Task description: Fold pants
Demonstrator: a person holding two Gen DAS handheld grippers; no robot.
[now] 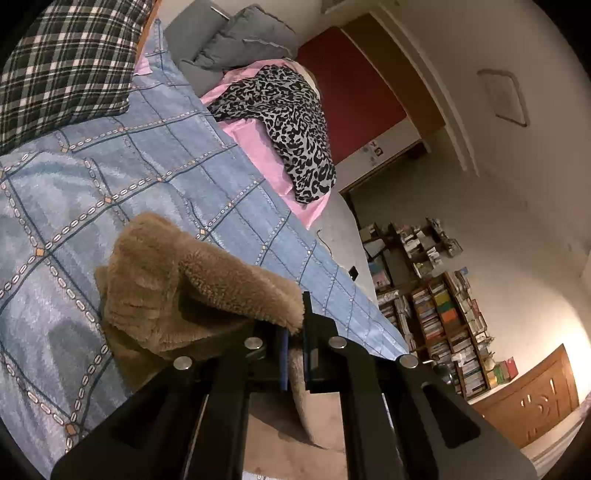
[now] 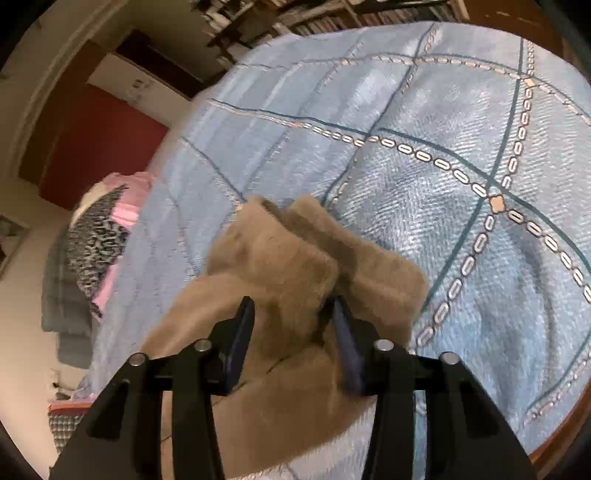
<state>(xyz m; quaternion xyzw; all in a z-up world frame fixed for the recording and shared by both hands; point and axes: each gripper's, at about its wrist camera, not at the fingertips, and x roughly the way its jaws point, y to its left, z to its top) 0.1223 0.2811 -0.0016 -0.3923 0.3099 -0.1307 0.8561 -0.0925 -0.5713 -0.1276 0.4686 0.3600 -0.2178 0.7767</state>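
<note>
The pants (image 1: 177, 280) are tan and fleecy, bunched on the blue patterned bedspread (image 1: 110, 177). My left gripper (image 1: 293, 332) is shut on a fold of the pants, which drapes over its left finger and hangs below. In the right wrist view the pants (image 2: 291, 258) fill the lower middle, folded over on the bedspread (image 2: 443, 147). My right gripper (image 2: 291, 317) has its jaws apart around a thick bunch of the fleece; the fabric sits between the fingers, and the right fingertip is partly buried in it.
A plaid pillow (image 1: 62, 62) lies at the head of the bed. A leopard-print garment (image 1: 291, 122) lies on pink cloth (image 1: 258, 147) at the bed's far side, with grey pillows (image 1: 240, 33) behind. A bookshelf (image 1: 432, 302) stands past the bed's edge.
</note>
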